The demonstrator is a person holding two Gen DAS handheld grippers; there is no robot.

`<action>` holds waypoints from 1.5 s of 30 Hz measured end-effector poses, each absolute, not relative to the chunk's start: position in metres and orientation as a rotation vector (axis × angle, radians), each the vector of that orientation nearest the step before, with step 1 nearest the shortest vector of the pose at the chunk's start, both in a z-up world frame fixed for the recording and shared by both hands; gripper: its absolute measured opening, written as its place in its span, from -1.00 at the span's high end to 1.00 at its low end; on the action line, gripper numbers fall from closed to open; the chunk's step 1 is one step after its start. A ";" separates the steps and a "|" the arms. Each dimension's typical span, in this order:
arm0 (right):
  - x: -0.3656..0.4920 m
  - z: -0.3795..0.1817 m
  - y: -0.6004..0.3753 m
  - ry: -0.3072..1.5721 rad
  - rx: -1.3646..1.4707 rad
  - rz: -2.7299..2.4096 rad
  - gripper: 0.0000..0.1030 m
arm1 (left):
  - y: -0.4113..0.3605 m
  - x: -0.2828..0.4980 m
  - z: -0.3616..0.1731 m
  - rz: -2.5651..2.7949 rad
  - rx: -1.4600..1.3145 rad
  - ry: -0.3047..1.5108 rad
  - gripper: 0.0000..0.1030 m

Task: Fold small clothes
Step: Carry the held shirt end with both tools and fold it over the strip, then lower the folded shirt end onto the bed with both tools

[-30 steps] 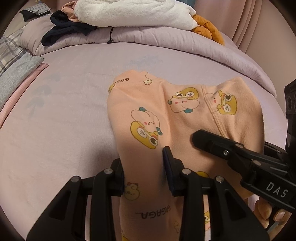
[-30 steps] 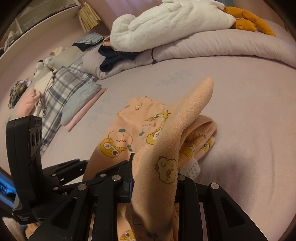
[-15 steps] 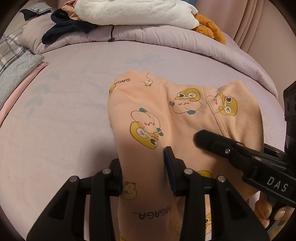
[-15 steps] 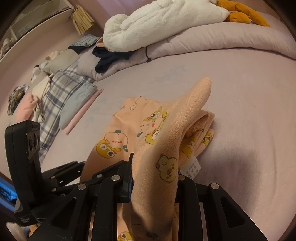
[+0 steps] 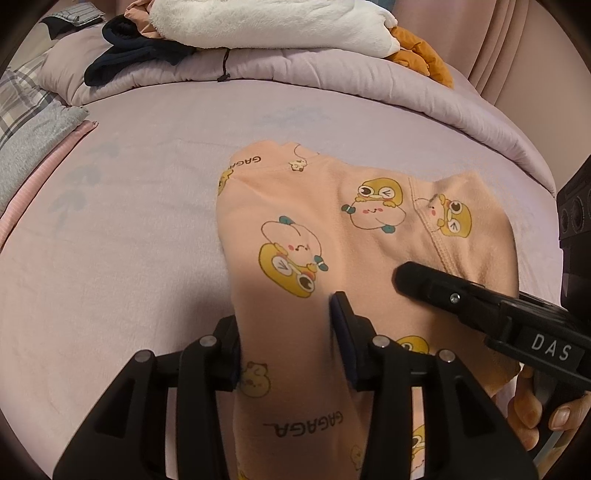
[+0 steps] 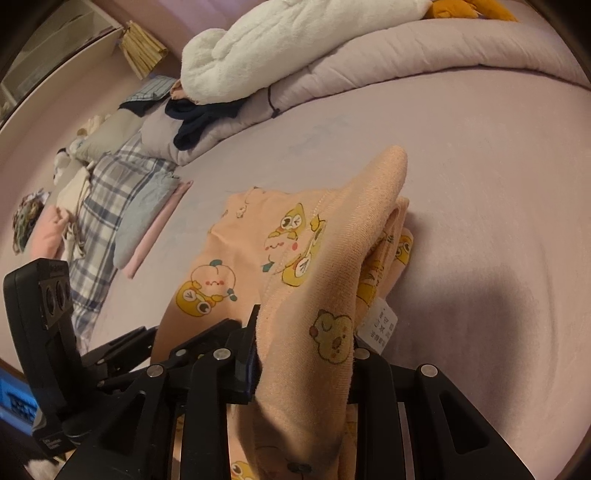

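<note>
At the far left of the right wrist view you have a stack of folded clothes (image 6: 110, 206), plaid and grey over pink, lying on the lilac bed sheet (image 6: 480, 166). Your left gripper (image 5: 286, 332) is clenched on the near left edge of the peach printed garment (image 5: 332, 236), cloth bunched between its two fingers. The garment lies mid-bed, its far part flat on the sheet and its near part lifted. Your right gripper (image 6: 303, 354) grasps the near right edge, which stands up in a fold with a white care label (image 6: 380, 325) hanging just beside it; its right finger is mostly hidden by cloth, so the pinch looks closed rather than certain. Far behind, a white fluffy blanket (image 5: 273, 22) rests on the rolled duvet (image 5: 332, 85).
</note>
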State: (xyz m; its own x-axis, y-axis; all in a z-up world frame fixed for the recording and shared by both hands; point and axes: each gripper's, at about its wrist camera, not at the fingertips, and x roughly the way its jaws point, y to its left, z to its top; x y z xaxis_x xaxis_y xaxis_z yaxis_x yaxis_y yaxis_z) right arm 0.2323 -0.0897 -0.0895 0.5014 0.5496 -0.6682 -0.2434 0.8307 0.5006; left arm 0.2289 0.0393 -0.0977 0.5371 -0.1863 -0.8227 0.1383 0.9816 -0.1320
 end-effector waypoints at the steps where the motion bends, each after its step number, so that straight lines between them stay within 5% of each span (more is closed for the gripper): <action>1: 0.232 -0.090 -0.090 0.931 0.367 0.491 0.49 | 0.039 0.229 -0.098 -0.192 -0.052 0.986 0.17; 45: 0.235 -0.091 -0.093 0.953 0.322 0.414 0.08 | 0.043 0.230 -0.101 -0.088 -0.019 0.986 -0.59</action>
State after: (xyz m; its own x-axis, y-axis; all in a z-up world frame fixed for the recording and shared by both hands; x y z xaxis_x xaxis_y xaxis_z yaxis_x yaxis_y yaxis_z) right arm 0.2346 -0.0930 -0.0906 0.5112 0.4761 -0.7155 -0.1980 0.8754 0.4410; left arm 0.2305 0.0434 -0.1008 0.5488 -0.0827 -0.8319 0.0656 0.9963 -0.0557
